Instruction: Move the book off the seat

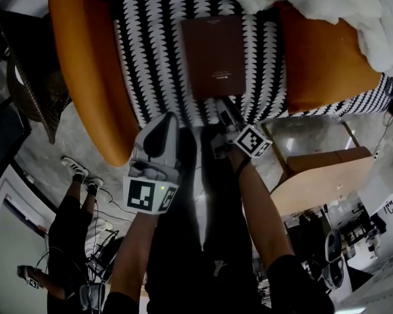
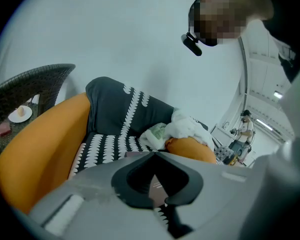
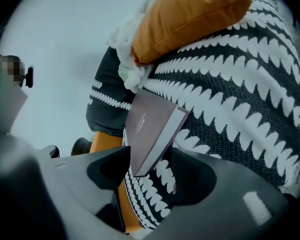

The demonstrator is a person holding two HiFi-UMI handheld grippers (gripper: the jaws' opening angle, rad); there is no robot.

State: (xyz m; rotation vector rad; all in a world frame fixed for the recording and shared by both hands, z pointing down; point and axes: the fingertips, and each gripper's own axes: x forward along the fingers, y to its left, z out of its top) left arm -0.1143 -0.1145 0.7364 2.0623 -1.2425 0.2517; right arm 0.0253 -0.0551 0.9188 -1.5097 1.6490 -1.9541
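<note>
A brown book [image 1: 213, 54] lies flat on the armchair's black-and-white patterned seat [image 1: 150, 57]. My right gripper [image 1: 224, 106] is at the book's near edge. In the right gripper view the book [image 3: 150, 126] has its near corner between the jaws of the right gripper [image 3: 152, 176], which stand wide apart and do not press on it. My left gripper [image 1: 168, 118] hovers over the seat's front edge, left of the book, and touches nothing. In the left gripper view the left gripper [image 2: 162, 204] has its tips together, and the book [image 2: 155, 184] shows beyond them.
Orange armrests [image 1: 85, 64] flank the seat. A white blanket [image 1: 340, 5] is heaped on the right one. A dark wicker table [image 1: 33, 90] stands to the left, a wooden table [image 1: 321, 175] to the right. A person [image 1: 72, 221] stands at lower left.
</note>
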